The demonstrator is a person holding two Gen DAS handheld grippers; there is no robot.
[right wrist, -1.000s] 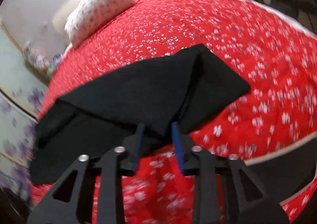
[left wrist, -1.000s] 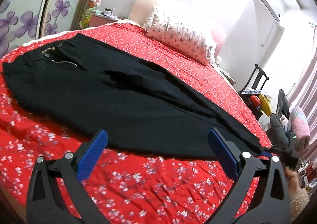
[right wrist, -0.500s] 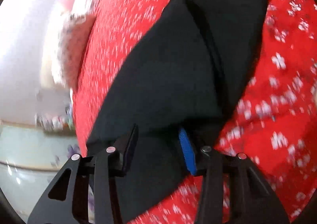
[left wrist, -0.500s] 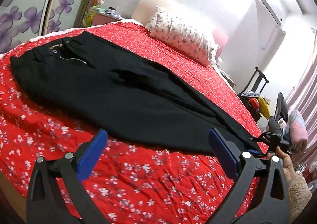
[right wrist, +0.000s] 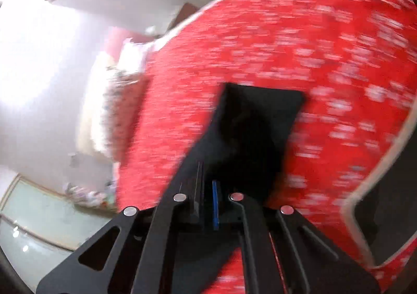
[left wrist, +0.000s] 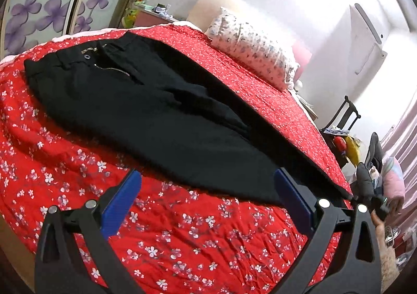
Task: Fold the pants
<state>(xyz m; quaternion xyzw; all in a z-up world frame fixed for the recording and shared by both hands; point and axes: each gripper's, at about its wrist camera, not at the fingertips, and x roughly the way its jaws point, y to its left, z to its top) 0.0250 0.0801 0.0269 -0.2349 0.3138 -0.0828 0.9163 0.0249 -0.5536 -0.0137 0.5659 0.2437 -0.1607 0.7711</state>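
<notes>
Black pants (left wrist: 161, 111) lie spread across a red flowered bedspread (left wrist: 182, 229), waistband and zip at the far left, legs running to the right edge of the bed. My left gripper (left wrist: 207, 176) hangs open just short of the near leg's edge, nothing between its blue pads. In the blurred right wrist view, my right gripper (right wrist: 207, 184) is shut on the leg end of the pants (right wrist: 260, 124), black cloth pinched between its jaws. In the left wrist view a person's hand (left wrist: 378, 221) shows at that leg end.
A flowered pillow (left wrist: 250, 44) lies at the head of the bed. A wardrobe with purple flowers (left wrist: 39, 7) stands at the left. A cluttered chair (left wrist: 344, 122) stands past the right side. The bed's piped edge (right wrist: 365, 184) runs close to the right gripper.
The right gripper rolled, opened wider around the leg end, then closed on it. The left gripper drifted slightly and stayed open.
</notes>
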